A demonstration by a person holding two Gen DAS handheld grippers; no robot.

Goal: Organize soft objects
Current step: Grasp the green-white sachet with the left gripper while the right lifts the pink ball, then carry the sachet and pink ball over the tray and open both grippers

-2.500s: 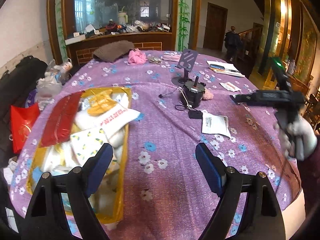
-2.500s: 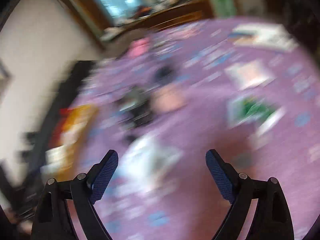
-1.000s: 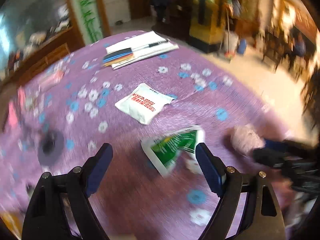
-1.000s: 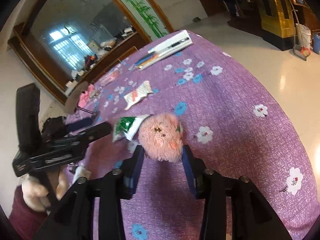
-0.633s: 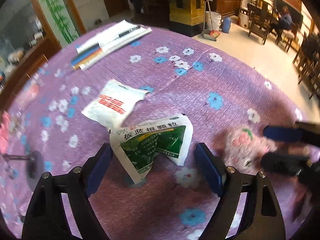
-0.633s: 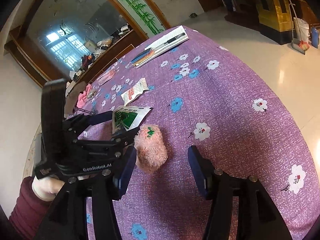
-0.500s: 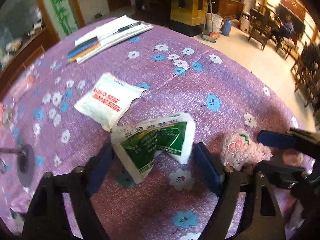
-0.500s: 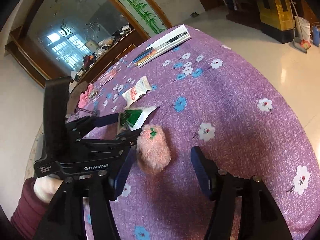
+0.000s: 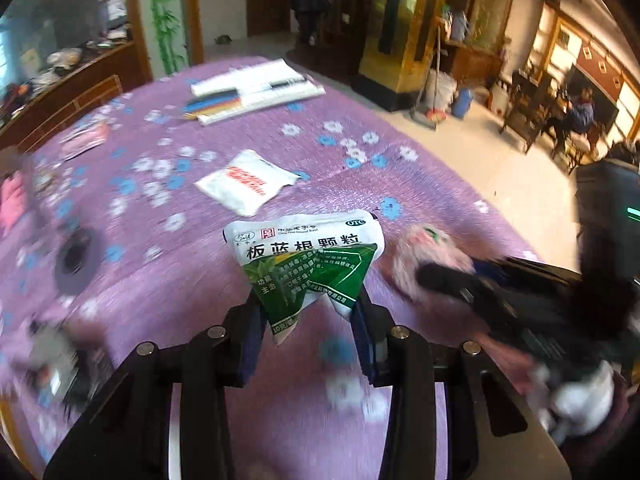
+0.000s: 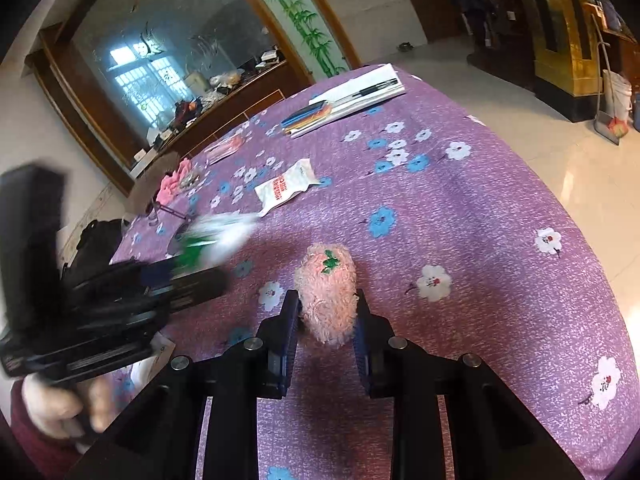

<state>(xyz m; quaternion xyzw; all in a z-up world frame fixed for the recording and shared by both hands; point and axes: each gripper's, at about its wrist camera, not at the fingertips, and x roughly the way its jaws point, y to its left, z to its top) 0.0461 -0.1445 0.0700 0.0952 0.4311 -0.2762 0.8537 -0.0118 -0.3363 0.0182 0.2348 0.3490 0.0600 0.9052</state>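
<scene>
My left gripper [image 9: 308,312] has its jaws closing on a green and white sachet [image 9: 306,264], pinched by its lower corner and lifted off the purple flowered tablecloth [image 9: 168,272]. To its right lies the pink plush toy [image 9: 424,252] with the right gripper's dark fingers at it. In the right wrist view my right gripper [image 10: 326,312] is closing on that pink plush toy [image 10: 326,292], its blue pads pressing both sides. The left gripper [image 10: 176,276] shows blurred at the left, carrying the sachet [image 10: 216,236].
A white sachet with red print [image 9: 248,180] [image 10: 286,186] lies further back. Papers with pens [image 9: 256,94] [image 10: 348,98] sit near the far edge. A pink cloth [image 10: 172,184] and a dark round stand base [image 9: 78,260] are to the left. The table edge drops to tiled floor [image 10: 580,184] on the right.
The left jaws closed on the green sachet and lifted it off the cloth. The right jaws narrowed from wide apart onto the pink plush toy.
</scene>
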